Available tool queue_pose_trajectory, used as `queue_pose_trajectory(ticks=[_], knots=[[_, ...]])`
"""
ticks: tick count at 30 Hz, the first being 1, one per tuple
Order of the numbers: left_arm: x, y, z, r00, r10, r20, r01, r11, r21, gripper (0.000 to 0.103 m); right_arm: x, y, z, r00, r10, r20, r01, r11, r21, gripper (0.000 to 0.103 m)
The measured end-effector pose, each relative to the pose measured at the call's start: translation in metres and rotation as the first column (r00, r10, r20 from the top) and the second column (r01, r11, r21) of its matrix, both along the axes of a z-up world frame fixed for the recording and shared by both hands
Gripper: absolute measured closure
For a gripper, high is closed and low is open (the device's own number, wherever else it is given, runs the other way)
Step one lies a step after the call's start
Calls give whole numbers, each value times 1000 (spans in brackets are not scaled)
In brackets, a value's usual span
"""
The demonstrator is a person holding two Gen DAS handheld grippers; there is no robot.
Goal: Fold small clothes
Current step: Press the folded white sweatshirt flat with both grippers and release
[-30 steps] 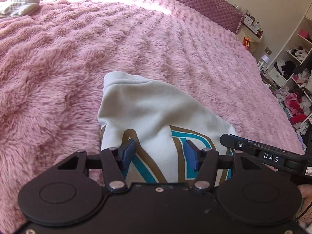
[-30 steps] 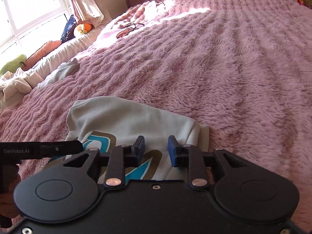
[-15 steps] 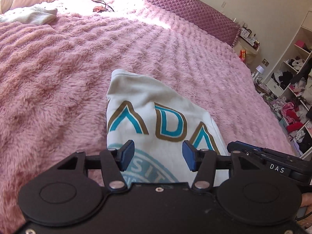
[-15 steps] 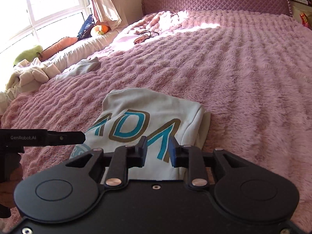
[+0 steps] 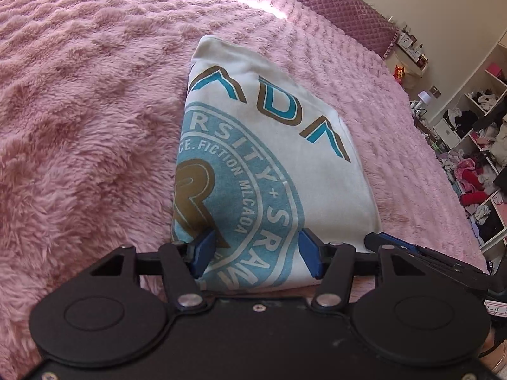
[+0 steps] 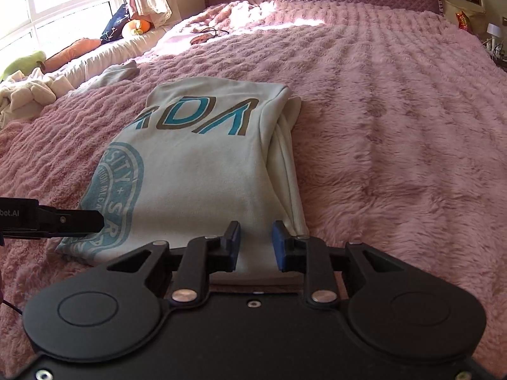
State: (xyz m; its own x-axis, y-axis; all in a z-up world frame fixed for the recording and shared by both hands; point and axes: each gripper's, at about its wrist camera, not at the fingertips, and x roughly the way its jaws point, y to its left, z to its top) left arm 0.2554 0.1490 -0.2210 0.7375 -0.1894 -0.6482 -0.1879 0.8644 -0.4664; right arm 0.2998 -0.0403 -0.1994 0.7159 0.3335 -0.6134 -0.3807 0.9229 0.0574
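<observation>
Shirt (image 5: pixel 272 158) lies on the pink bed cover (image 5: pixel 79 126), centre of both views, already doubled into a long narrow strip. Print faces up: teal/brown letters at the far end, round teal seal toward me. In the right wrist view the shirt (image 6: pixel 196 164) shows stacked layer edges along its right side, so I read the sideways folds as done.

Left tool (image 5: pixel 258 250) is wide open, blue pads straddling the near hem at the lower centre of its frame. Left pad sits at the strip's left edge, over the seal. Nothing pinched between them as far as I can see.

Right tool (image 6: pixel 255 245) has a narrower gap, pads parted over the near right corner of the strip, close to the layered edge. No cloth clamped that I can tell. It also shows at the lower right of the left view, low by the hem corner.

Both tools sit at the near end, one per corner. My guess is that's the setup to pick the hem up evenly and carry it toward the lettered end, halving the length.

Risks as I judge them: the plush cover is deep, so a pad could catch fur instead of cloth. The right side has several loose layers, and a shallow bite may take only the top one and spread the stack.

Other clothes and soft toys by the window (image 6: pixel 63 0), upper left, well apart.
</observation>
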Motion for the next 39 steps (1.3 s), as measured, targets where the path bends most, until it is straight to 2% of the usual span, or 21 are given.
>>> queue_pose_trajectory(ticks=[3, 5, 7, 10, 13, 14, 20, 23, 26, 29, 32, 35, 38, 39], knots=[[7, 4, 26, 997, 9, 77, -11, 1000, 26, 43, 8, 6, 20, 999, 0, 52, -4, 997, 75, 80], [15, 6, 32, 996, 24, 87, -29, 998, 58, 40, 20, 15, 28, 997, 9, 81, -16, 995, 98, 80], [34, 13, 28, 998, 49, 50, -52, 997, 56, 40, 32, 24, 30, 995, 8, 95, -16, 996, 89, 80], [51, 14, 11, 998, 54, -36, -52, 997, 62, 39, 48, 32, 15, 999, -8, 40, 5, 997, 72, 80], [52, 6, 6, 999, 32, -29, -29, 995, 94, 30, 57, 33, -7, 1000, -20, 2, 20, 998, 57, 80], [54, 4, 6, 999, 29, -29, -25, 994, 106, 29, 56, 32, -10, 1000, -21, 7, 21, 998, 60, 80], [52, 2, 20, 997, 55, -49, -50, 992, 113, 30, 34, 20, 12, 998, -43, 42, 37, 993, 115, 80], [36, 3, 26, 996, 68, -53, -62, 993, 98, 30, 11, 12, 21, 997, -33, 76, 26, 995, 94, 80], [14, -2, 25, 995, 80, -63, -73, 992, 103, 30, -7, 7, 19, 997, -29, 73, 25, 998, 55, 80], [4, -7, 9, 993, 76, -92, -67, 993, 101, 29, -9, 3, 1, 999, -42, 19, 42, 999, 2, 80], [6, -13, -6, 992, 74, -106, -59, 988, 146, 30, -6, 4, -16, 999, -37, 7, 37, 999, -18, 80], [5, -18, 2, 991, 81, -107, -62, 983, 174, 30, -10, 10, -10, 999, -29, 23, 31, 998, -63, 80], [-8, -17, 26, 989, 105, -103, -88, 984, 156, 28, -22, 5, 15, 998, -55, 5, 55, 998, -2, 69], [-14, -16, 35, 987, 119, -109, -100, 982, 160, 18, -27, 4, 24, 998, -63, -5, 63, 998, 6, 59]])
